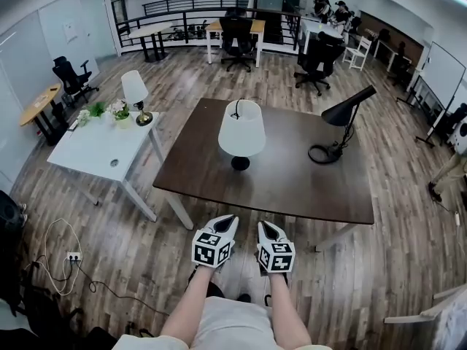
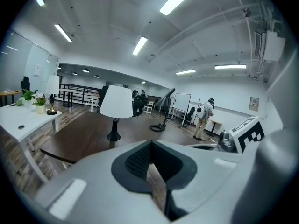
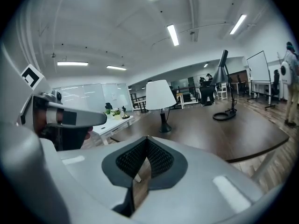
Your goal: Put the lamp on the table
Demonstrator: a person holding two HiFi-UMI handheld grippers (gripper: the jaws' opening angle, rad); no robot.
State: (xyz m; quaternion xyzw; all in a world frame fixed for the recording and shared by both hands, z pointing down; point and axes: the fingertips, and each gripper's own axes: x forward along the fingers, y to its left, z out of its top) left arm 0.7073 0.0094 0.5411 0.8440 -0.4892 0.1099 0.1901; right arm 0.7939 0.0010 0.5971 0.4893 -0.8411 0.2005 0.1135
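A lamp (image 1: 241, 131) with a white shade and a black foot stands upright near the middle of the brown table (image 1: 292, 177). It also shows ahead in the left gripper view, lamp (image 2: 116, 101), and in the right gripper view, lamp (image 3: 160, 95). Both grippers hang side by side over the floor just short of the table's near edge, well away from the lamp. My left gripper (image 1: 230, 218) is shut and holds nothing. My right gripper (image 1: 264, 224) is shut and empty too. In their own views the left gripper (image 2: 152, 143) and right gripper (image 3: 147, 138) show their jaws meeting at the tip.
A black desk lamp (image 1: 349, 108) with a ring base stands at the table's right end. To the left is a white table (image 1: 91, 152) with a small lamp (image 1: 134, 90) and flowers (image 1: 119, 110). A power strip with cable (image 1: 71, 256) lies on the floor. Office chairs (image 1: 315, 57) stand farther back.
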